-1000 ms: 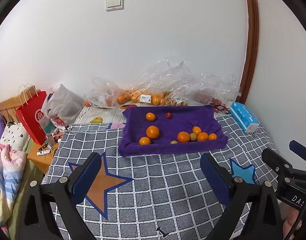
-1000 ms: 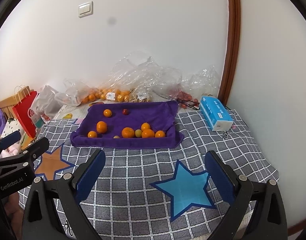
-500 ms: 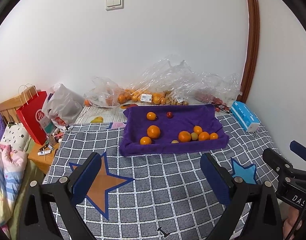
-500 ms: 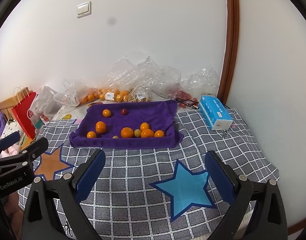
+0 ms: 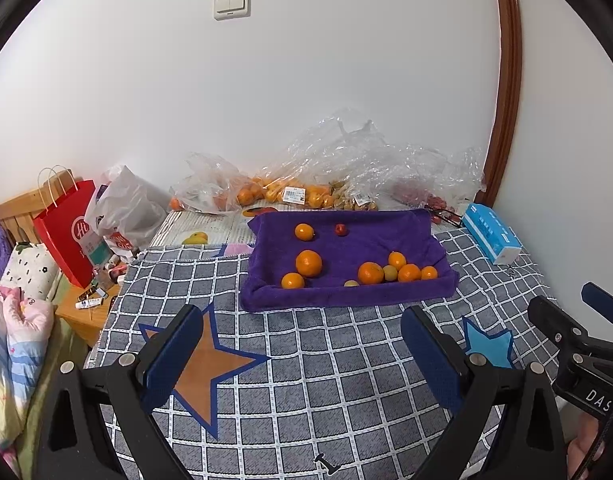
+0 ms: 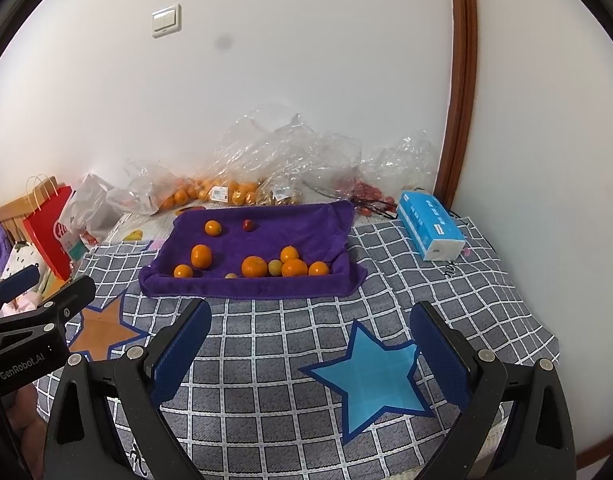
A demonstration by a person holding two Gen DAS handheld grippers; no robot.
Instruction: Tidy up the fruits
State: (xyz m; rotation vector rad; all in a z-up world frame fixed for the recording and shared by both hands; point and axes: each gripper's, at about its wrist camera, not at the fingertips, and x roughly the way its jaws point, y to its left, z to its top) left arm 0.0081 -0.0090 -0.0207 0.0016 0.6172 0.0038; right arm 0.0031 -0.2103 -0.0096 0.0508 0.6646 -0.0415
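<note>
On our left, the left gripper hangs with jaws spread and empty over the checked blanket. Ahead, oranges lie scattered in the purple towel tray. Our right gripper hovers likewise, jaws released, near the blue star.

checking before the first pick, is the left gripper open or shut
Open. In its own wrist view the left gripper has its blue pads spread wide apart, with only the checked blanket showing between them and nothing held.
</note>
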